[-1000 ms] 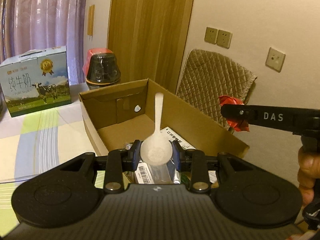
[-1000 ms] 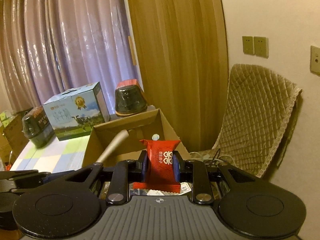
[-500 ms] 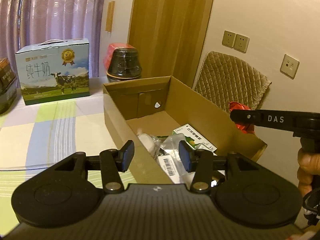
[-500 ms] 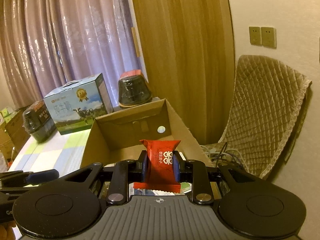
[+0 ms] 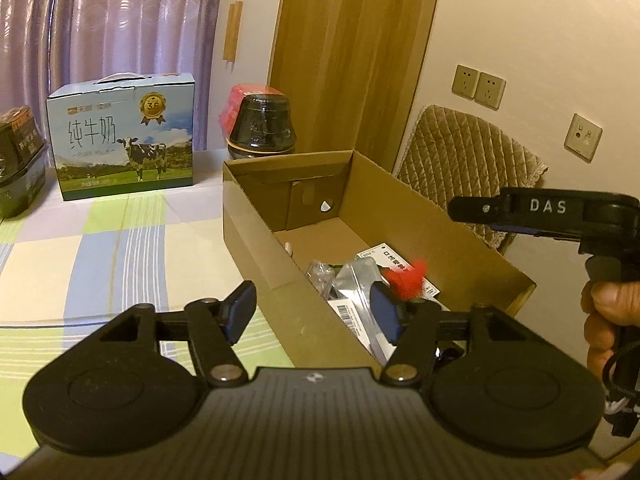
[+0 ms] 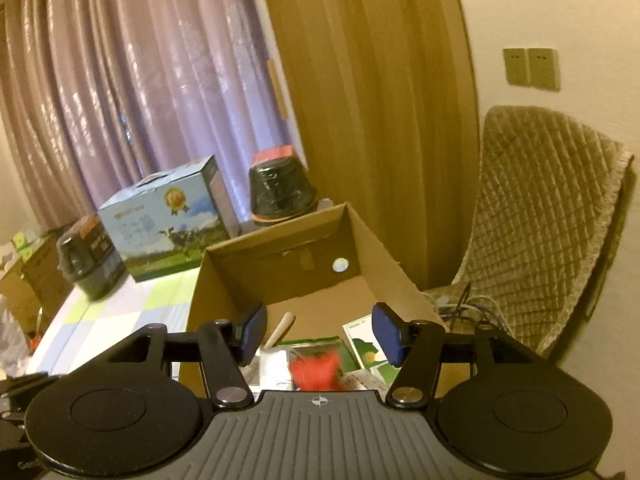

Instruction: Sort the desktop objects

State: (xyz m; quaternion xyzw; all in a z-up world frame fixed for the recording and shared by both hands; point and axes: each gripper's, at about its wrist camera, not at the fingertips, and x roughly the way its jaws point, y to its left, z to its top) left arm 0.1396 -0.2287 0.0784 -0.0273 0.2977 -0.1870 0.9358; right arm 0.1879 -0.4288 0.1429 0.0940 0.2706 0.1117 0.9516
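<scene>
home dining room, purple curtains [image 5: 100, 20], checked tablecloth [image 5: 100, 248], quilted chair cover [image 6: 540, 208], milk gift box [image 5: 124, 136]

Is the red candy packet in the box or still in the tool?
In the box. The red packet shows blurred among the things inside the cardboard box, and the right tool is open, holding nothing.

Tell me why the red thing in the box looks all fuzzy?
In the right wrist view the red packet is smeared by motion blur below the open right gripper, probably dropping into the cardboard box. In the left wrist view it blurs too. Fisheye lenses bend both pictures' edges.
</scene>
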